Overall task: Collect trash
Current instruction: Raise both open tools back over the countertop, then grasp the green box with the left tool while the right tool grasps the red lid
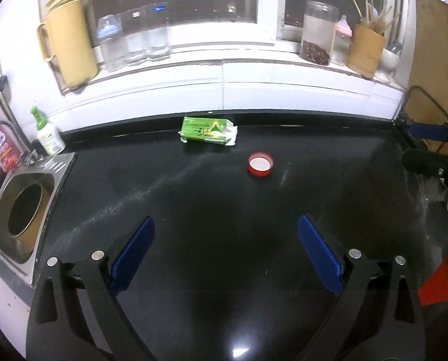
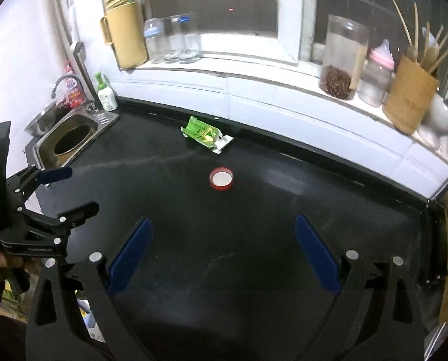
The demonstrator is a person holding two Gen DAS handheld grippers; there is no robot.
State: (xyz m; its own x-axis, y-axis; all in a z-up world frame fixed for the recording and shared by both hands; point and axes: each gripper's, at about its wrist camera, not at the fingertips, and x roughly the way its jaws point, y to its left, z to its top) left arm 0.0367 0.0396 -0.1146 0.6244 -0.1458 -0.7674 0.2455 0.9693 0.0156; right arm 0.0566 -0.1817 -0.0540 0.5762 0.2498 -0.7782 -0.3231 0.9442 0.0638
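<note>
Lying near the back edge of the black counter (image 1: 193, 198), a green carton (image 1: 208, 131) (its print too blurred to be read) is seen behind a red lid (image 1: 260, 164), both well ahead of the left gripper (image 1: 226, 231) and right gripper (image 2: 223, 231), each held wide apart and empty.

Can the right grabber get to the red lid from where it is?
Probably yes. The right gripper has its jaws wide open, and the red lid lies straight ahead on the black counter with nothing between them. The green wrapper sits farther back, out of the way.
</note>
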